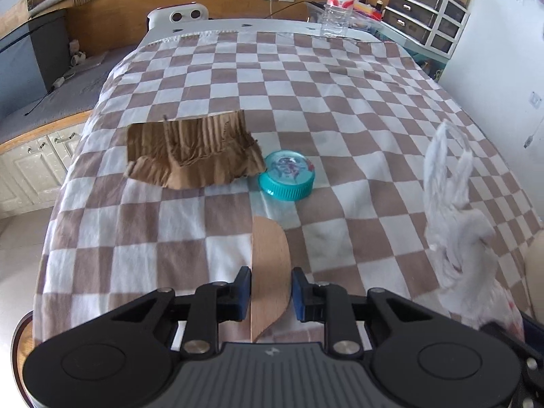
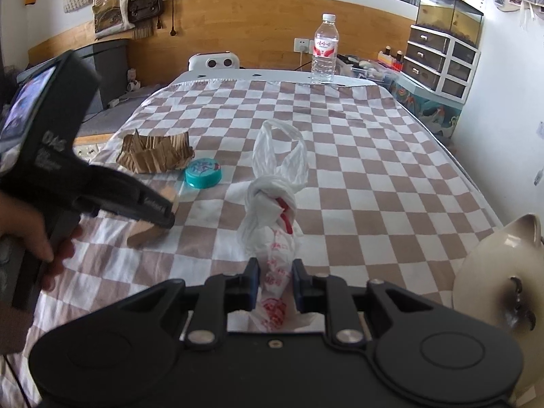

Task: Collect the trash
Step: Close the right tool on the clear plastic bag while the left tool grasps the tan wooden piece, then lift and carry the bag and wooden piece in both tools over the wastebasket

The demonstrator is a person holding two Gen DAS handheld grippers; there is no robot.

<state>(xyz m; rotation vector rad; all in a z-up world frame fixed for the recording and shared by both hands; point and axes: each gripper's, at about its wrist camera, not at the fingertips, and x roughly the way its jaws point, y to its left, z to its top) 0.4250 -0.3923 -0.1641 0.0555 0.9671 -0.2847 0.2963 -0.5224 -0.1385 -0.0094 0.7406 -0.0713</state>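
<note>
Checked brown-and-white cloth (image 1: 340,108) spread over a table, wood-panelled wall beyond. At the far edge, a clear water bottle (image 2: 324,49) with a red label, upright. Far right, a white drawer unit (image 2: 442,63) with a glass tank on top. Far left, cloth bags hung on the wall. Near right in the right wrist view, a cream ceramic piece (image 2: 499,272), only partly seen.

On the cloth, left of centre, a torn piece of corrugated cardboard (image 1: 193,149), brown, ragged at the edges. Just right of it and touching its corner, a teal round lid (image 1: 287,175) with a printed top. Nearer, a thin tan piece of card (image 1: 270,272), curved on its right side, standing on edge.

Left gripper (image 1: 271,292) closed on the tan card, blue pads pressing both faces; seen in the right wrist view low over the cloth at the left, a hand (image 2: 40,234) on its handle.

Near centre, a white plastic bag (image 2: 275,200), knotted, handles looped upward, red print on the lower part. Right gripper (image 2: 275,285) closed on the bag's lower part, plastic bunched between the pads.
</note>
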